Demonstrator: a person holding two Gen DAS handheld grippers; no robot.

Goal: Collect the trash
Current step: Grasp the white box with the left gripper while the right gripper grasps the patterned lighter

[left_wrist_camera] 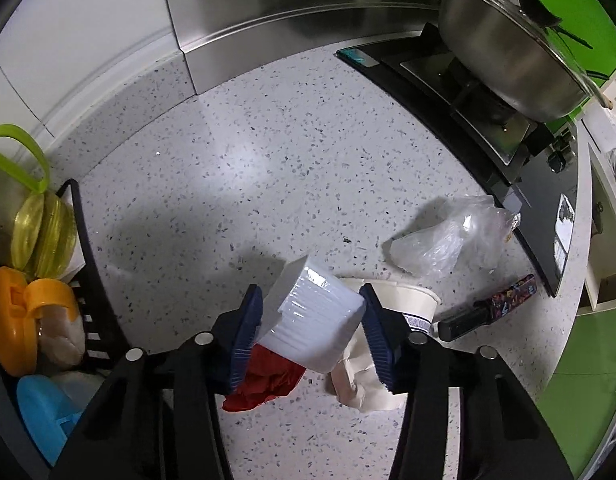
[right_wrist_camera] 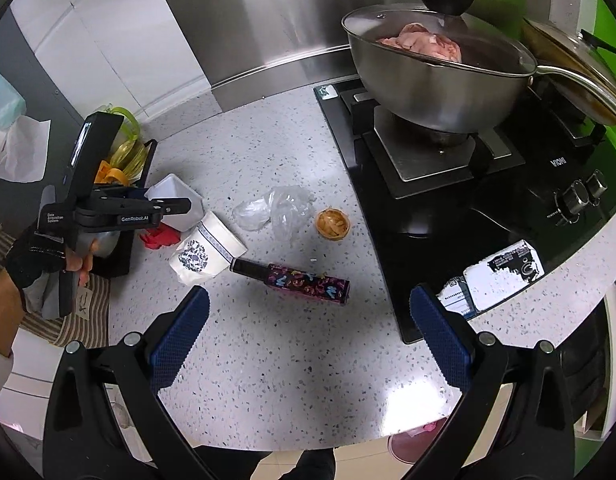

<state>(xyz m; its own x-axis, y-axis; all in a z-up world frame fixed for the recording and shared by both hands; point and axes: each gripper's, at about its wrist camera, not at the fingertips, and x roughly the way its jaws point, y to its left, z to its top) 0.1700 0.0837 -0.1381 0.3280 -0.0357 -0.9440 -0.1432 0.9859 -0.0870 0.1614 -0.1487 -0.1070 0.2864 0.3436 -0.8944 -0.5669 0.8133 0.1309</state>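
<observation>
My left gripper [left_wrist_camera: 311, 322] is shut on a white square plastic container [left_wrist_camera: 313, 316], held tilted just above the speckled counter; it also shows in the right wrist view [right_wrist_camera: 174, 202]. Under it lie a red crumpled wrapper [left_wrist_camera: 264, 384] and a crushed paper cup [left_wrist_camera: 395, 308], also visible in the right wrist view [right_wrist_camera: 206, 252]. A clear plastic bag [right_wrist_camera: 276, 206], a brown nut-like shell [right_wrist_camera: 333, 223] and a patterned black tube [right_wrist_camera: 304, 278] lie on the counter. My right gripper [right_wrist_camera: 308, 320] is open and empty above the counter's front part.
A black gas hob [right_wrist_camera: 447, 168] with a lidded steel pot [right_wrist_camera: 435, 76] stands on the right. A black rack [left_wrist_camera: 88, 260] with yellow, orange and blue items stands at the left. A steel backsplash [left_wrist_camera: 268, 8] runs behind. The counter edge [right_wrist_camera: 347, 436] is near.
</observation>
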